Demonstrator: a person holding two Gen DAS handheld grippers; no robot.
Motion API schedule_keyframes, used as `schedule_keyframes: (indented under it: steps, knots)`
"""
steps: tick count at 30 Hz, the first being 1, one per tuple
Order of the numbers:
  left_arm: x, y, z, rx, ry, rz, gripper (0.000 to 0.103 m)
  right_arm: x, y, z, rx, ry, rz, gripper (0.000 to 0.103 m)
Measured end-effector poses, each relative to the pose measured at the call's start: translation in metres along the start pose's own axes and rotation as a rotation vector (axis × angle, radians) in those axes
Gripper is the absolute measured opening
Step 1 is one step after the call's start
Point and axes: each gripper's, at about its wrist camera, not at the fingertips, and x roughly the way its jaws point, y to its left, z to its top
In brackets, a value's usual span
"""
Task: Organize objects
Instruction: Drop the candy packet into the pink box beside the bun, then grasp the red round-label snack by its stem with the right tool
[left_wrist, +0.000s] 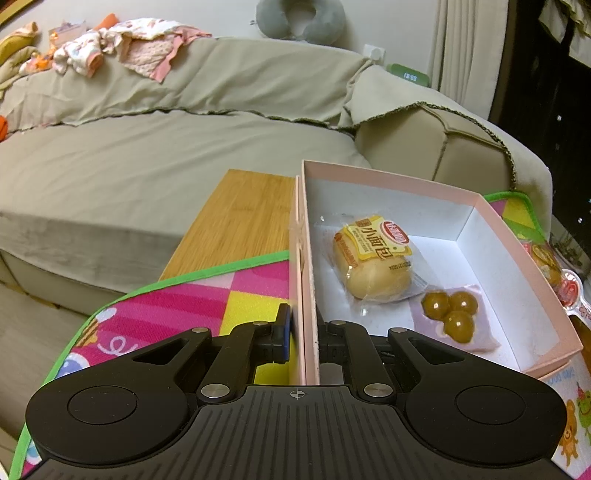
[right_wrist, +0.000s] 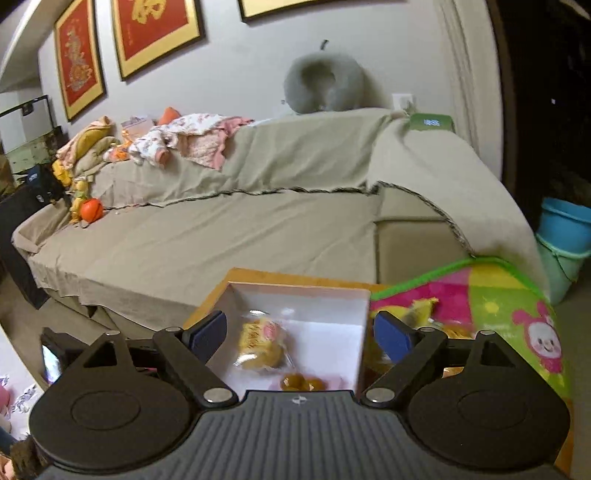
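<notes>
Pinching the pink box's (left_wrist: 406, 184) near wall, the left tongs (left_wrist: 304, 339) hold; right tongs (right_wrist: 299, 334) hang spread above it.

One pink box (left_wrist: 491, 218) holds one wrapped bread bun (left_wrist: 373, 262) and one clear packet (left_wrist: 458, 321) with three brown balls in it. One colourful play mat (left_wrist: 207, 295) lies on the counter (left_wrist: 240, 218). Far off: one grey neck pillow (right_wrist: 325, 86), three framed pictures on the wall, two stacked plastic buckets (right_wrist: 565, 236) at right.

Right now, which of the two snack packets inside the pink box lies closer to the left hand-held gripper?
The purple packet with three brown balls lies closer to the left hand-held gripper, which clamps the pink box wall. The yellow-labelled bread packet lies farther back.
</notes>
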Motion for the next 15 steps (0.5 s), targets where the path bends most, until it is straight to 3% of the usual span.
schedule_keyframes:
  steps: [10, 15]
  knots:
    - [-0.001, 0.0, 0.0, 0.003, 0.001, 0.001, 0.011, -0.004, -0.047, -0.016, 0.057, 0.023, -0.111, 0.089]
    - [-0.001, 0.0, 0.0, 0.001, 0.001, 0.001, 0.011, -0.01, -0.083, -0.018, 0.053, -0.001, -0.243, 0.089]
